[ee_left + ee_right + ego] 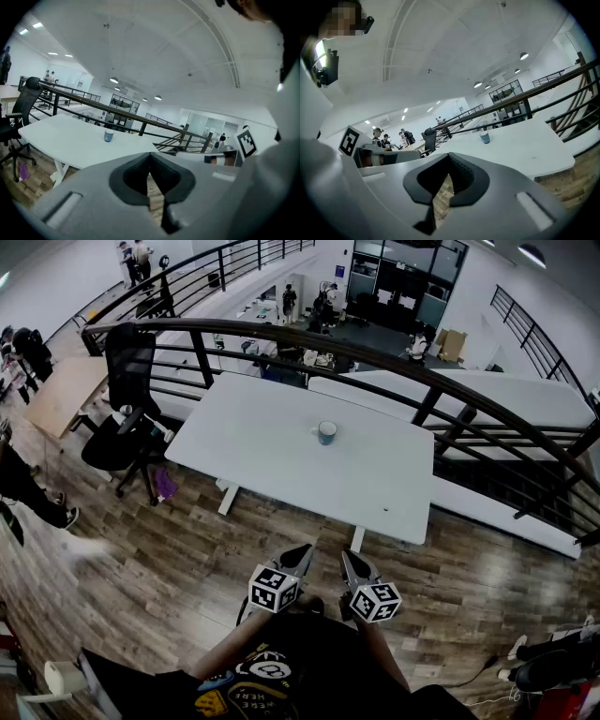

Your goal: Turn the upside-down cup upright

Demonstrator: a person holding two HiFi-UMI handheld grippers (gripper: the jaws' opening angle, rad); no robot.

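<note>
Cup (pixel 325 432), blue with a pale band, stands alone on the white table (pixel 262 465), toward the far side and a little right of the middle; at this range its handle seems to stick out to the left in the head view, and which end is up is too small to tell; the left gripper (pixel 305 549) and the right gripper (pixel 345 556) are both held close in front of the person's body, over the wooden floor (pixel 169 549), short of the table's near edge and well apart from the cup; each gripper view shows its jaws clenched together with nothing between them, only a sliver of floor showing through the notch behind the tips; the two grippers sit side by side, near each other, their marker cubes facing up toward the head camera; a black office chair (pixel 127 399) stands off the table's left end; a dark curved railing (pixel 375 357) runs behind the table, with a lower office floor beyond it.
</note>
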